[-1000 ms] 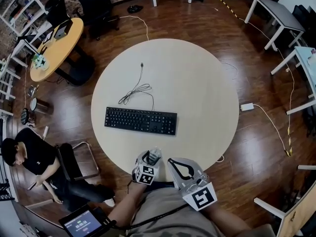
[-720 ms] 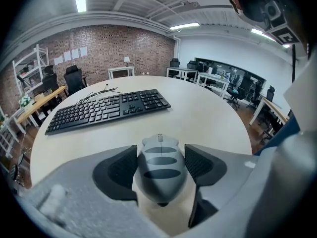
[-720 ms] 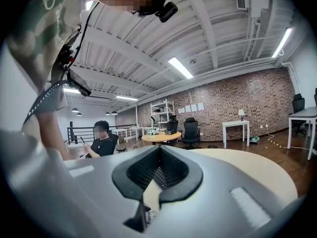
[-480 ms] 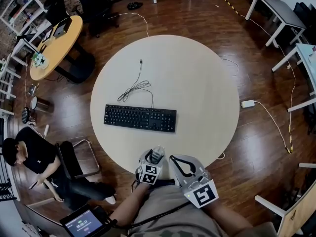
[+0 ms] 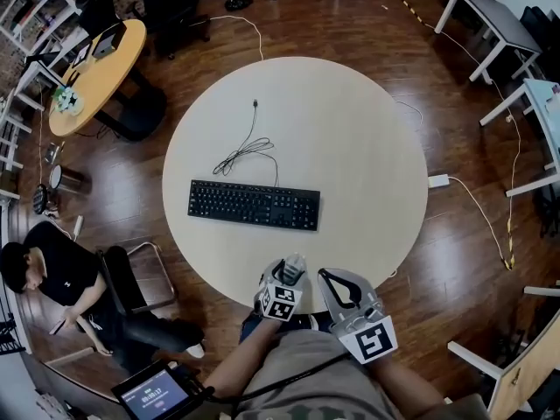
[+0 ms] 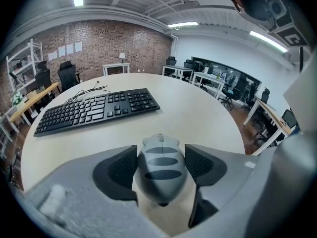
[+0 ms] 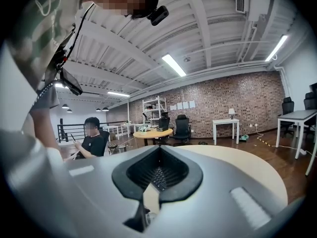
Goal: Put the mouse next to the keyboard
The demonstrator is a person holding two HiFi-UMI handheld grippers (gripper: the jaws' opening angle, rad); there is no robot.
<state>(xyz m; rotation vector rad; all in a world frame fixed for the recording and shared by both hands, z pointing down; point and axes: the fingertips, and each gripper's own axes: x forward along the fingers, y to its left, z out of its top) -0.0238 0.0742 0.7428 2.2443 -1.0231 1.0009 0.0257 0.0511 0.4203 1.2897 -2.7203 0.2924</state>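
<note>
A black keyboard (image 5: pixel 254 205) lies left of the middle of the round cream table (image 5: pixel 350 147), its cable (image 5: pixel 248 151) coiled behind it. The keyboard (image 6: pixel 96 108) also shows ahead in the left gripper view. My left gripper (image 5: pixel 293 272) hangs at the table's near edge, shut on a grey mouse (image 6: pixel 161 167) that sits between both pads with its wheel pointing toward the keyboard. My right gripper (image 5: pixel 337 289) is just right of it, jaws closed together with nothing in them; through their gap the keyboard (image 7: pixel 159 178) is seen.
An orange table (image 5: pixel 92 77) with a laptop stands far left, a seated person (image 5: pixel 52 278) at lower left. White desks (image 5: pixel 494 24) stand at the right, and a power adapter with cable (image 5: pixel 437 181) lies on the wood floor beside the round table.
Both grippers have slid slightly right and nearer along the table's near edge, the mouse still held. The keyboard lies where it was.
</note>
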